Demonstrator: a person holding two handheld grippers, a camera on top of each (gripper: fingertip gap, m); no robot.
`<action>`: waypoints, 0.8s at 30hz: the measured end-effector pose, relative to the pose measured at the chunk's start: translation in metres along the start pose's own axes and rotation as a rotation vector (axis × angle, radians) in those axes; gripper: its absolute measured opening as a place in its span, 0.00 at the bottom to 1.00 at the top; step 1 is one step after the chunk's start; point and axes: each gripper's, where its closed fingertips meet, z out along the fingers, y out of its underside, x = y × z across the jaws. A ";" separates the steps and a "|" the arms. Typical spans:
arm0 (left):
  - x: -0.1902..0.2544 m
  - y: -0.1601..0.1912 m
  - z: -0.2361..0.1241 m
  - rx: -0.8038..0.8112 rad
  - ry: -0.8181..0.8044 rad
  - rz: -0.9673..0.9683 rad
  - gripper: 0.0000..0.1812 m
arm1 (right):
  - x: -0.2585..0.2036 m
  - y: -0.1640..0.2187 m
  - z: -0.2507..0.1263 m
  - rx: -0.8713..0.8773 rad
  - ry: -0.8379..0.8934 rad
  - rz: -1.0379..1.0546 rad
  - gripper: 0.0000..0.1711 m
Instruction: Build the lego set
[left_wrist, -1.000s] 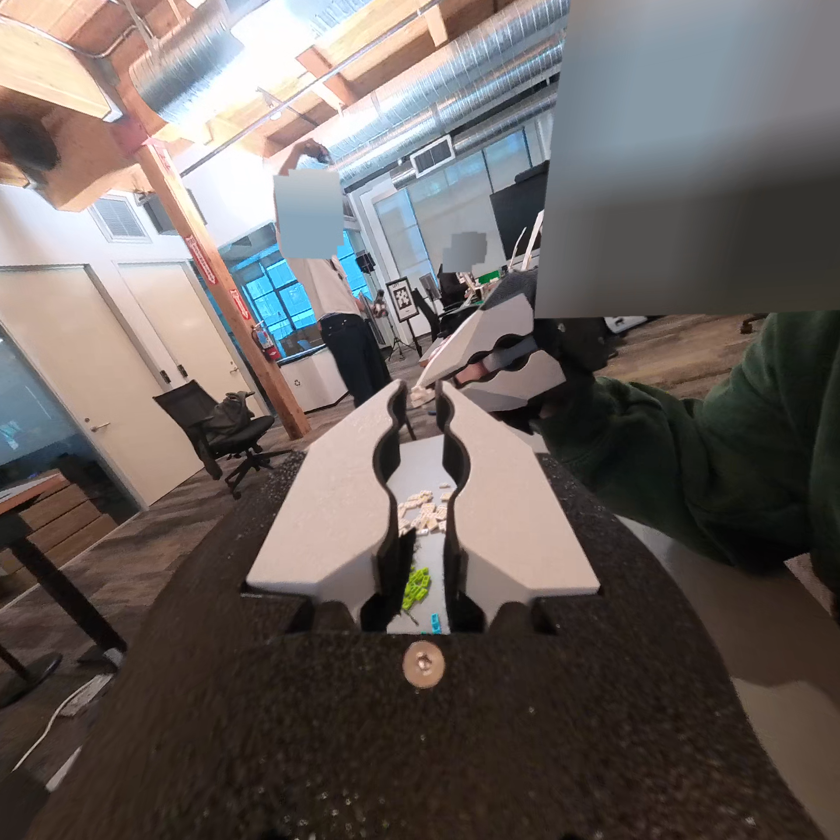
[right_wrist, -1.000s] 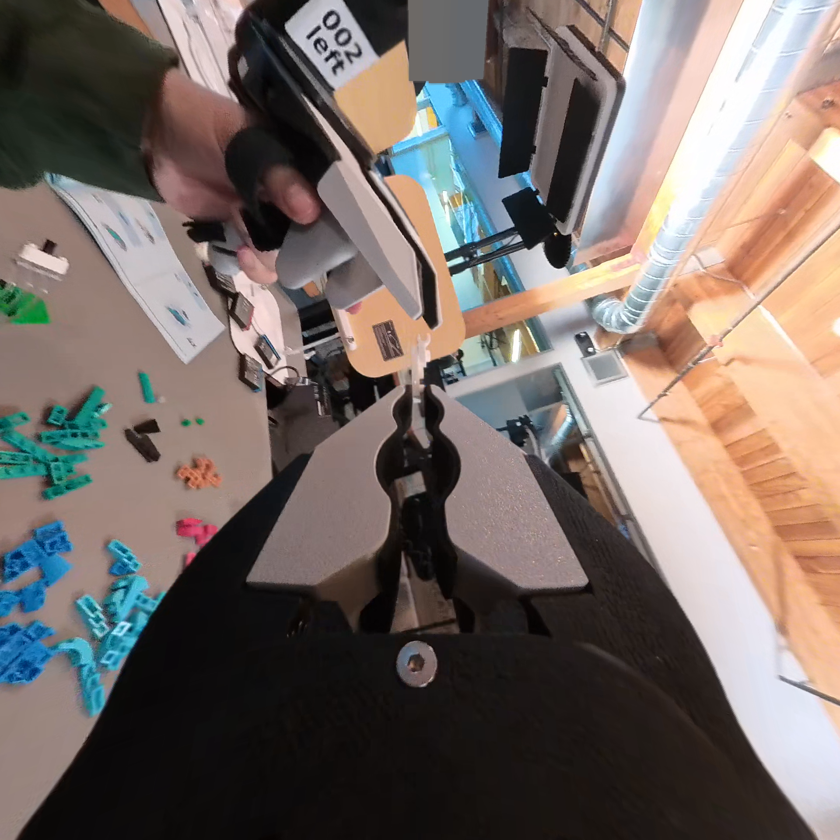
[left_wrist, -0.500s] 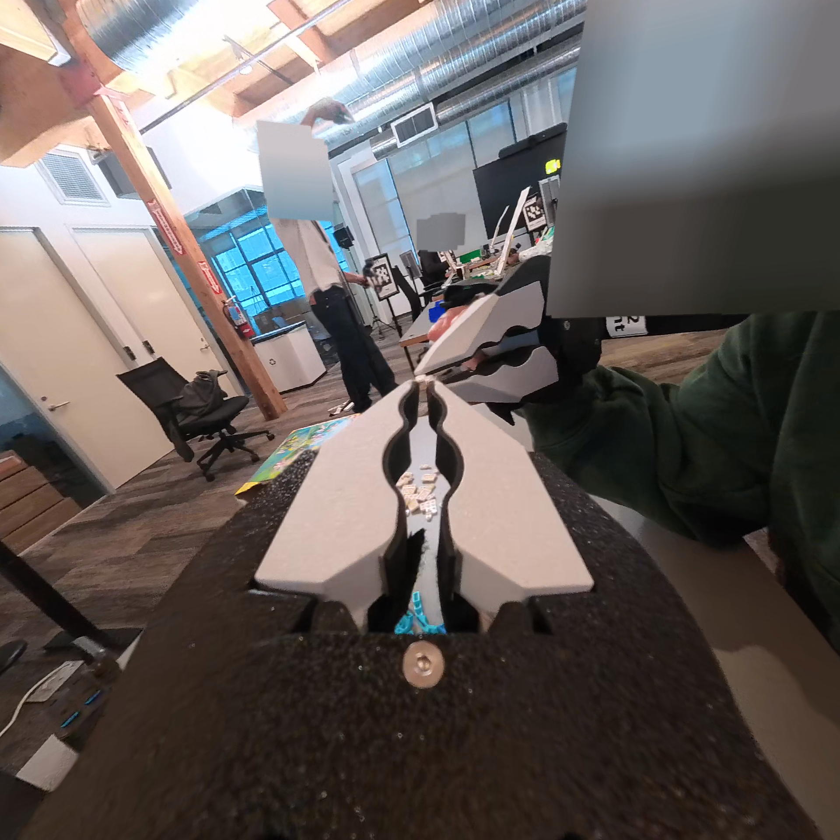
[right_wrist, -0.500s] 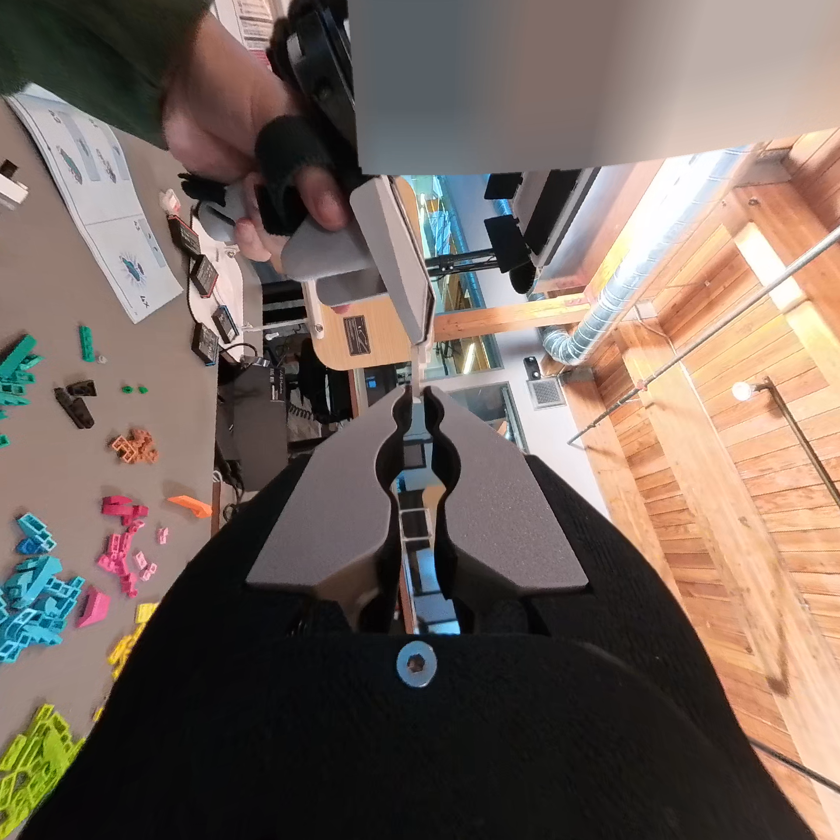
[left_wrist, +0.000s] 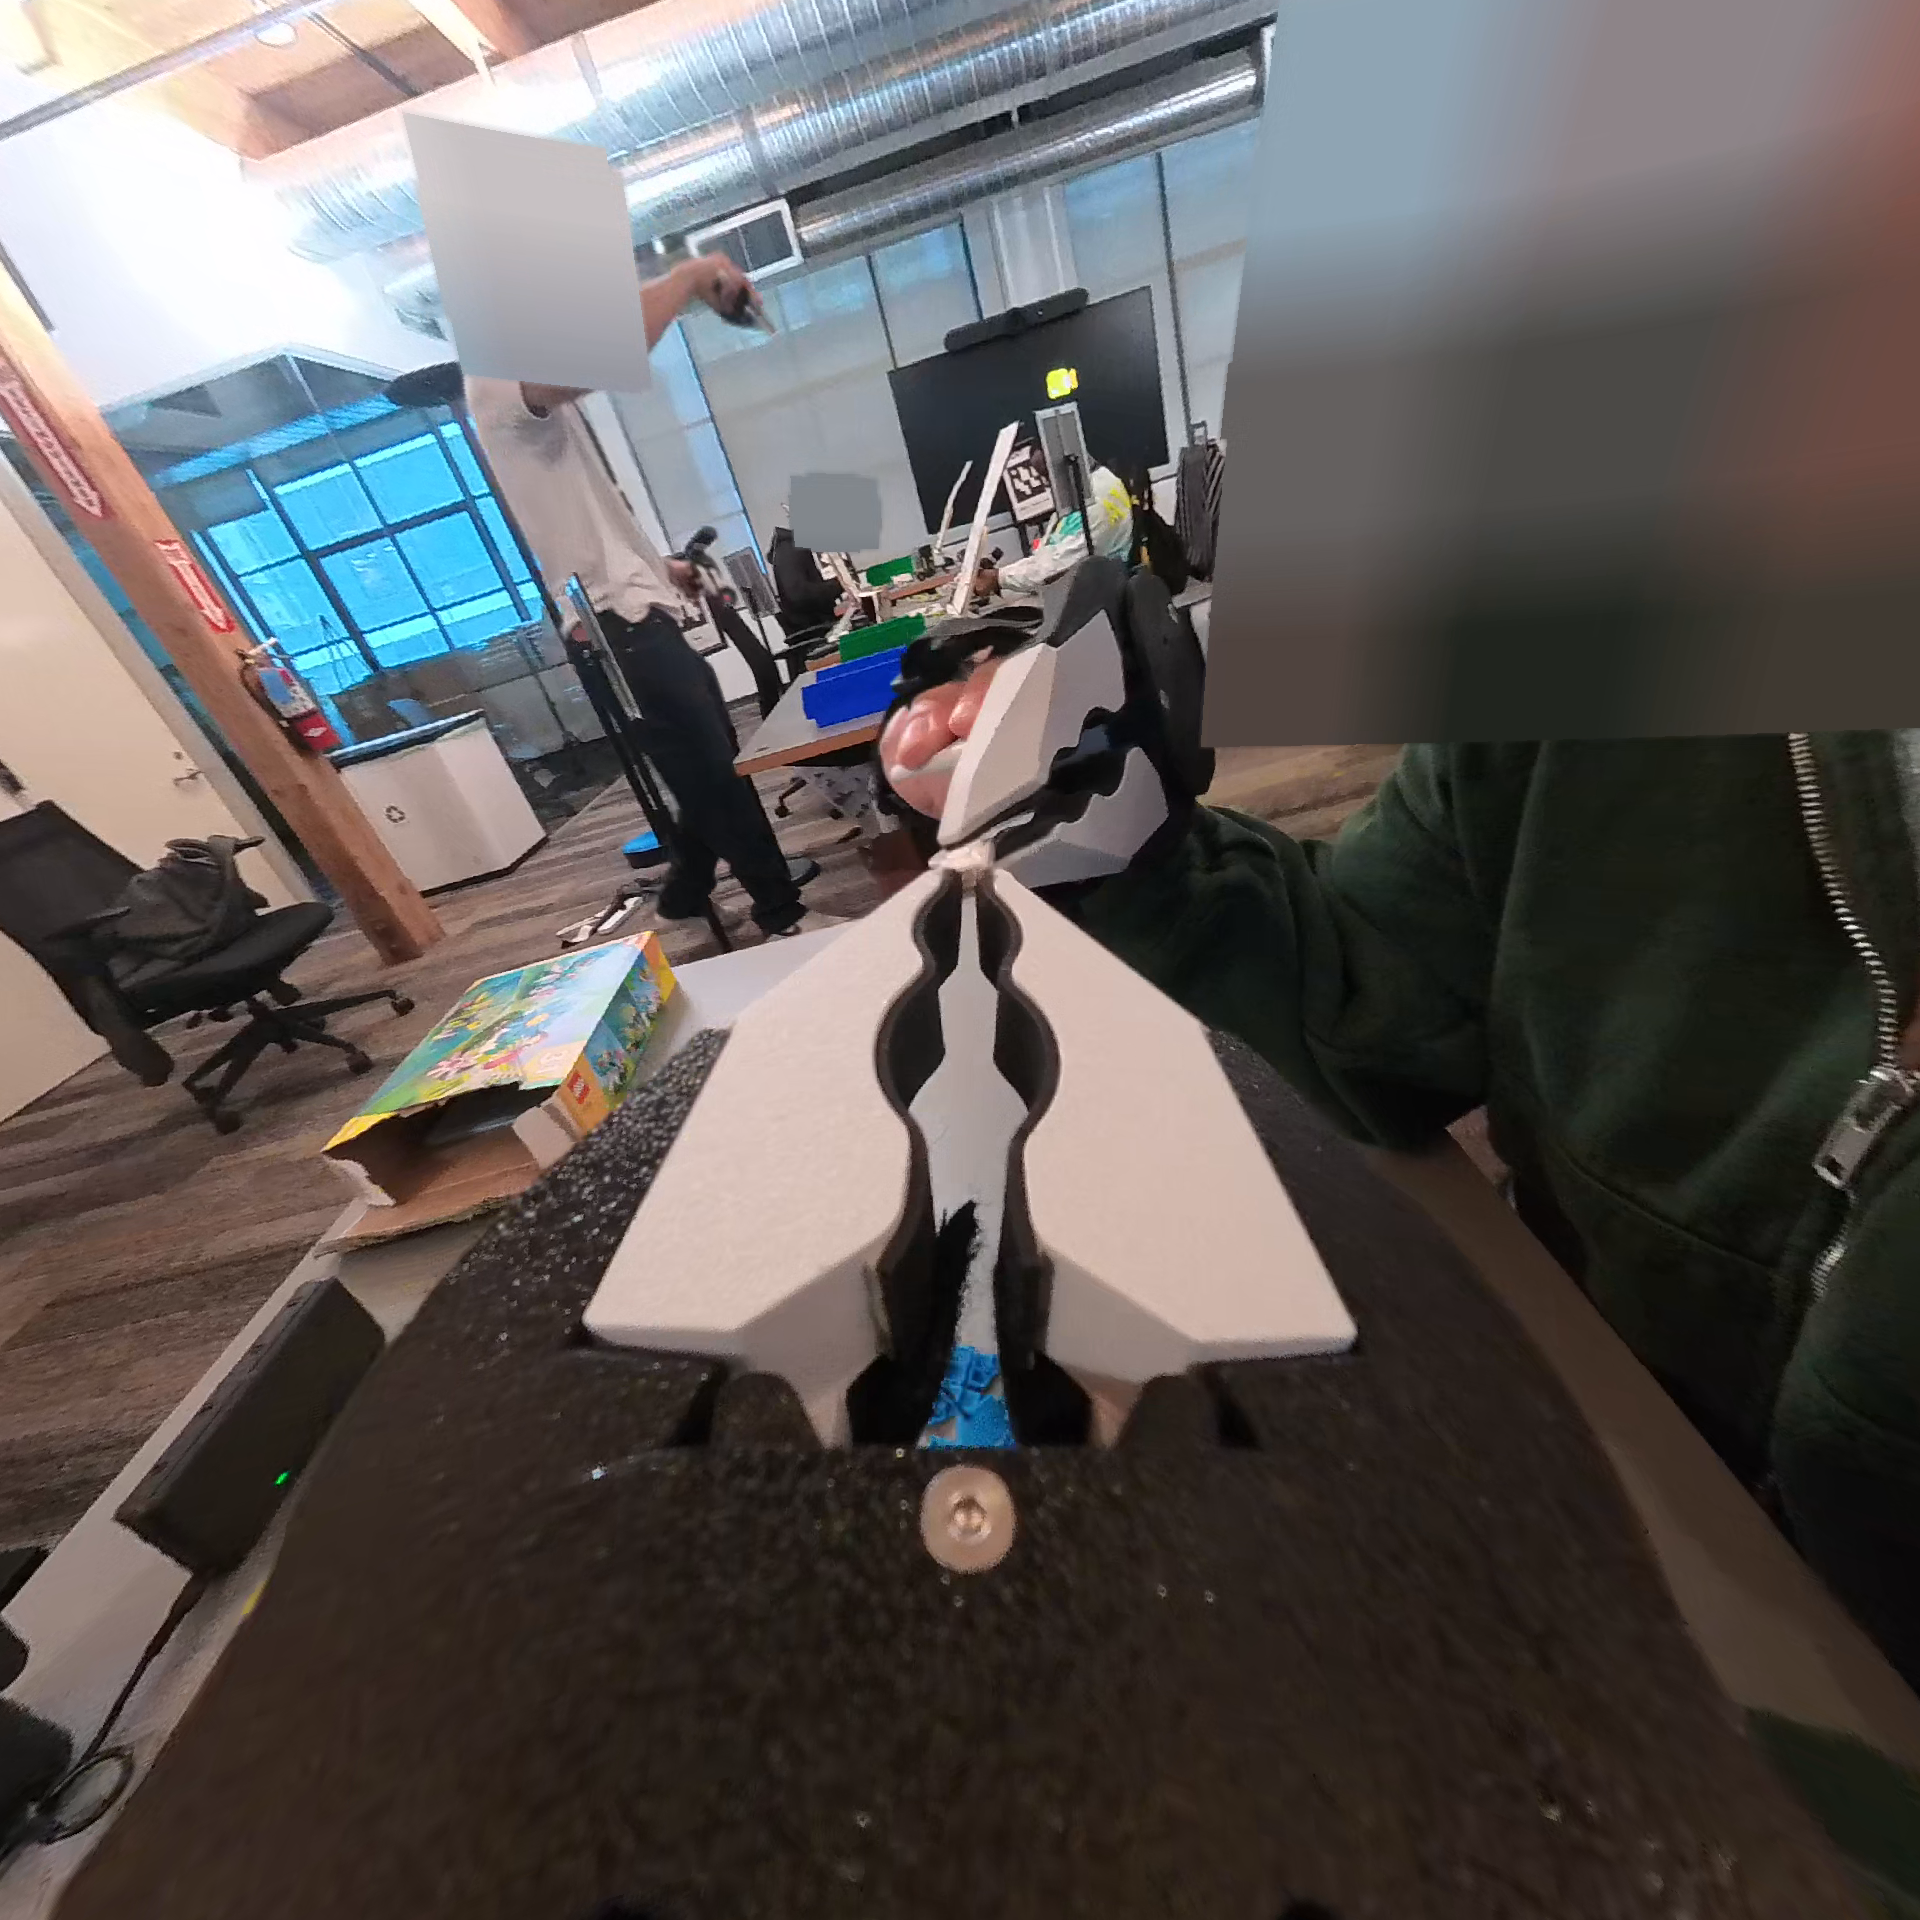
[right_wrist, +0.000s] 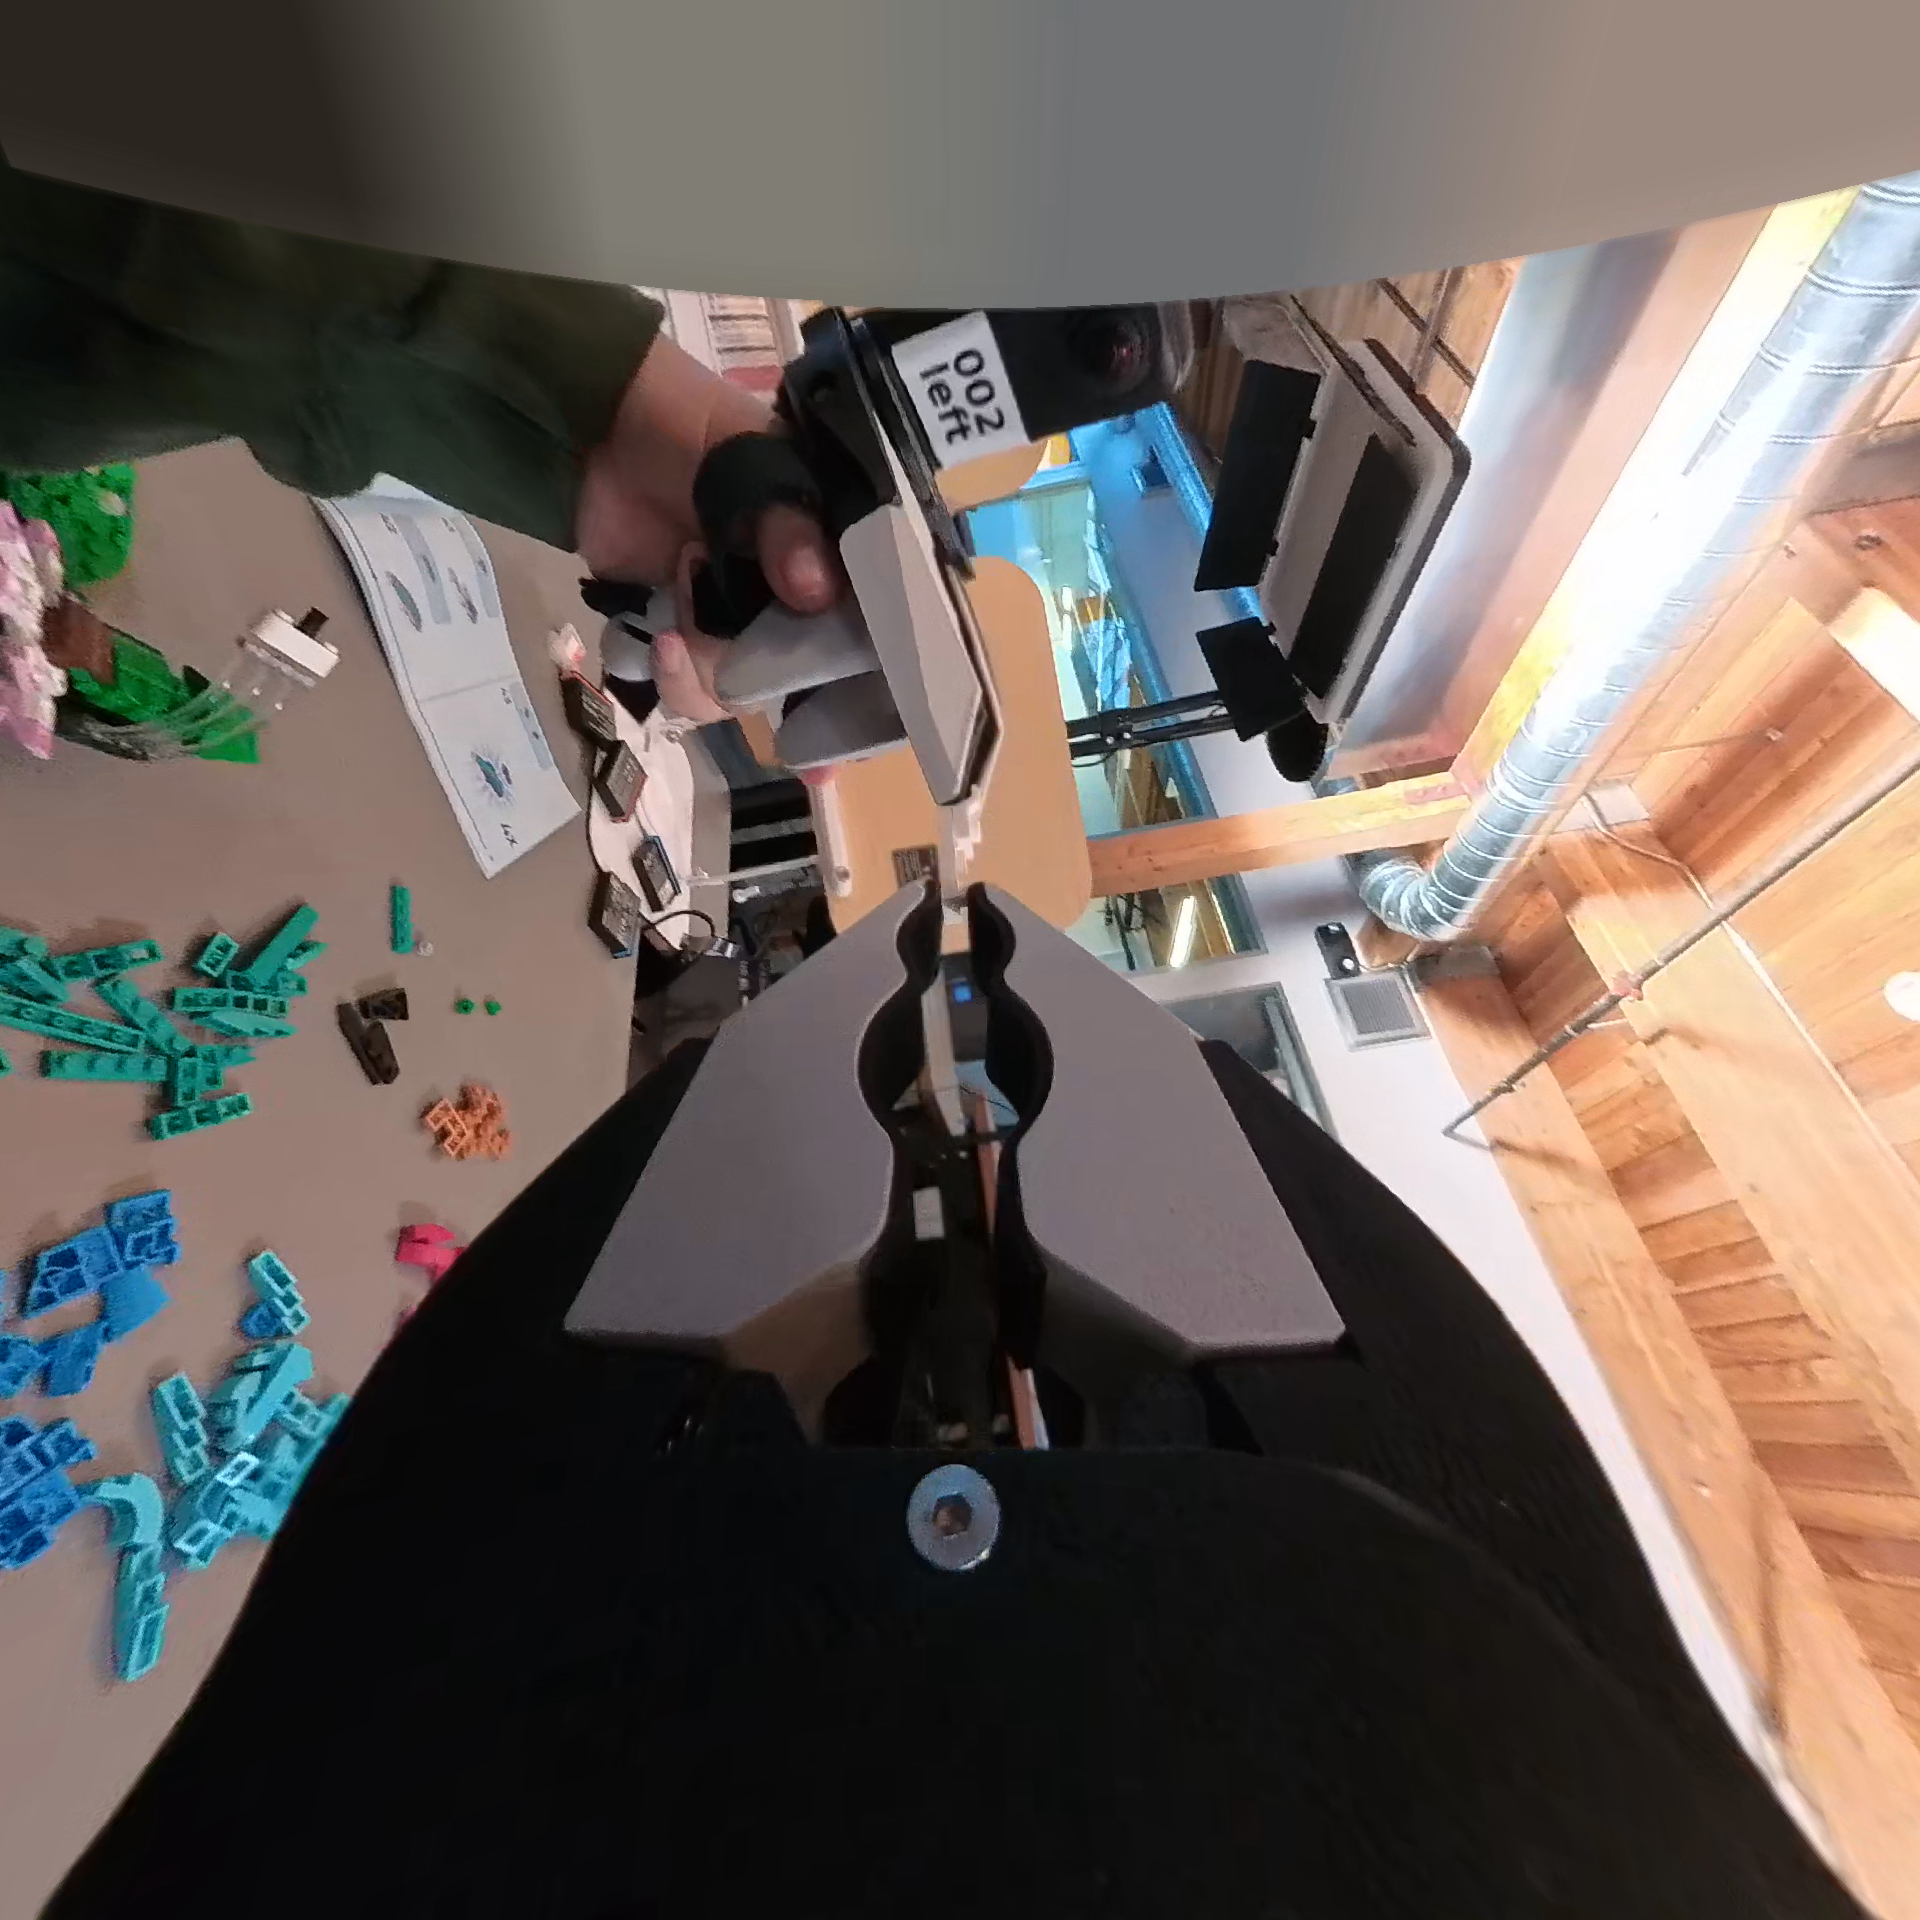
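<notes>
Aloft, both matte grey tools (left_wrist: 966, 868) (right_wrist: 954, 891) pinch small white plastic pieces (right_wrist: 961, 826) tip to tip.

Bright, even daylight; a ceiling light strip (right_wrist: 1621, 488) glares white; wide-angle bending curves both views' edges; large smooth blur patches mask upper areas.

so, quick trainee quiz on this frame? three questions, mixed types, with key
1. True or false: the left claw is wide open.
2. The white piece is: A lying in the box; B pinched where the left claw meets the right claw; C among the blue bricks.
3. What printed item lies open on the table?

Key: 1 false, it is shut on the white piece. 2 B. 3 the instruction booklet.
</notes>
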 end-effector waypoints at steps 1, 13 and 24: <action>0.002 0.000 -0.001 -0.001 0.015 -0.006 0.00 | -0.001 -0.002 0.000 0.011 -0.011 0.009 0.02; 0.030 0.000 -0.010 0.050 0.256 -0.112 0.00 | -0.011 -0.031 -0.005 0.171 -0.123 0.126 0.01; -0.009 -0.023 -0.005 0.194 -0.078 0.161 0.00 | 0.032 -0.014 -0.004 0.382 -0.023 0.707 0.18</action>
